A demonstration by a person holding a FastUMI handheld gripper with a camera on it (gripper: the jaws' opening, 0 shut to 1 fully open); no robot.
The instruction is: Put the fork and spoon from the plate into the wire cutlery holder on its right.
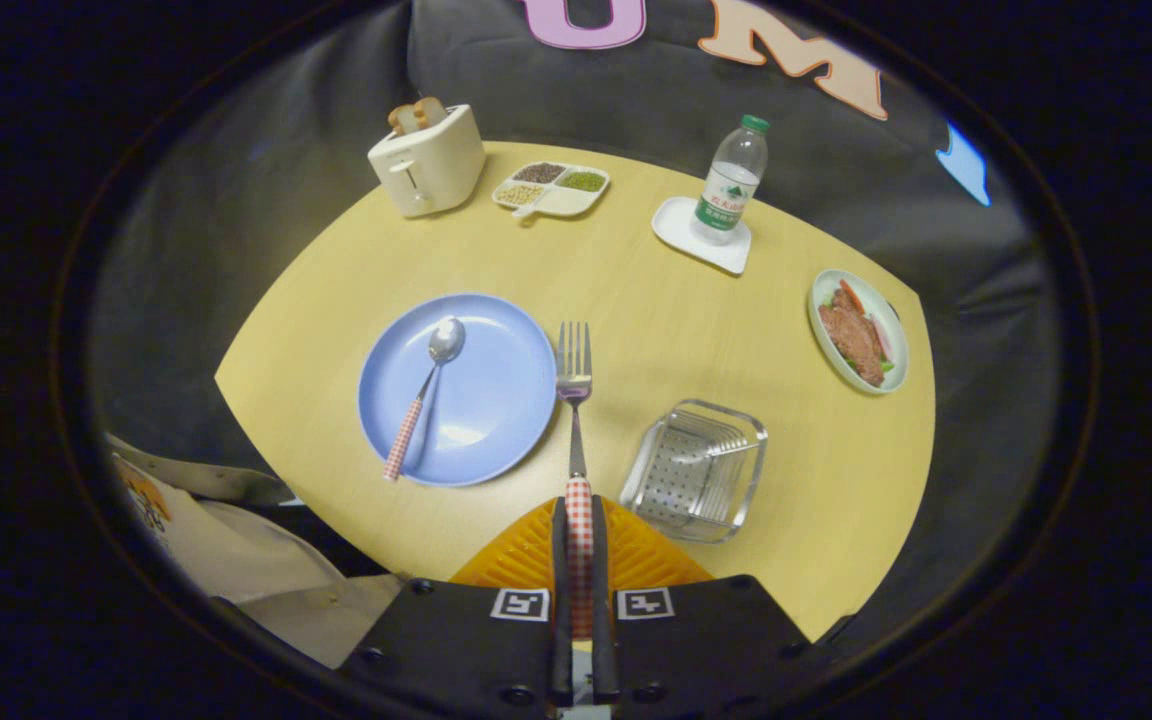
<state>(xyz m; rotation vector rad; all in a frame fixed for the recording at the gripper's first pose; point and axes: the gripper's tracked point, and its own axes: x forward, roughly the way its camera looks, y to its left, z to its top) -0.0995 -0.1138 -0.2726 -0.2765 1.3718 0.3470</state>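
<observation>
My gripper (578,512) is shut on the red-checked handle of the fork (574,380), which points straight ahead of the fingers, lifted above the yellow table between the plate and the holder. The blue plate (496,400) lies left of the fork. On it rests the spoon (426,395), bowl toward the far side, its red-checked handle reaching the plate's near rim. The wire cutlery holder (698,468) stands just right of the fingers, with nothing in it.
A white toaster (426,160) with bread and a divided dish of grains (551,188) stand at the far side. A water bottle (730,185) stands on a white coaster. A plate of meat (858,330) lies far right. White cloth (236,540) lies beside the table's near left edge.
</observation>
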